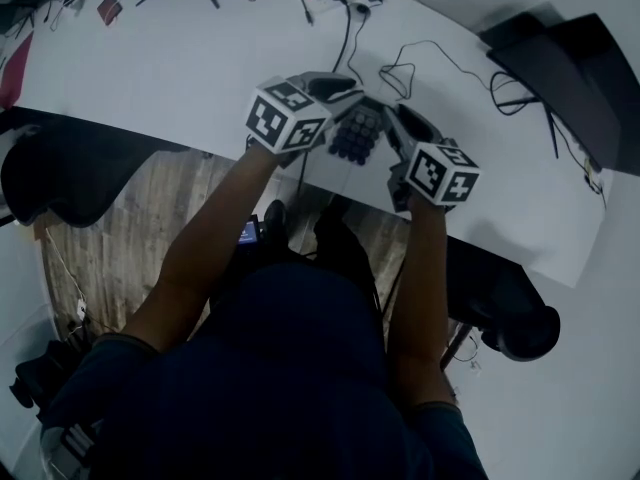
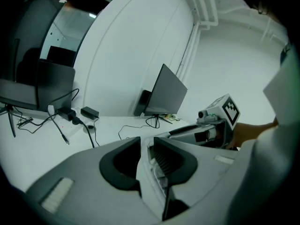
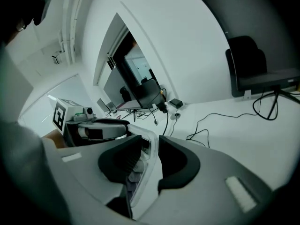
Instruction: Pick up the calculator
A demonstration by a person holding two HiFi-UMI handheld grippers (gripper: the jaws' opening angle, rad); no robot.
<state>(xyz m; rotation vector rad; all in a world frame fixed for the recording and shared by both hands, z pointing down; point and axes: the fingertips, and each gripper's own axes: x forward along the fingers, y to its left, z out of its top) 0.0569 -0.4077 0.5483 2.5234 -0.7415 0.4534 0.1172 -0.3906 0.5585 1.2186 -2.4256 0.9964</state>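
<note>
Left gripper (image 2: 146, 150) and right gripper (image 3: 149, 149) each pinched a calculator (image 1: 357, 133) edge; two grips probably steadied it off the table (image 1: 200, 68).

White desk (image 1: 200, 78) w/ cables (image 1: 420, 63), wood floor (image 1: 140, 228), 2 dark chairs (image 1: 70, 173), white walls (image 2: 131, 41)

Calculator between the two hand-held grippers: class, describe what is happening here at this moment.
A person holds a gripper in each hand, and both are clamped on the dark calculator. The left hand-held gripper grips its left edge and the right hand-held gripper its right edge. Each gripper view shows the jaws pressed on the casing. The calculator appears held in the air above the near edge of the white table, where loose cables lie.
</note>
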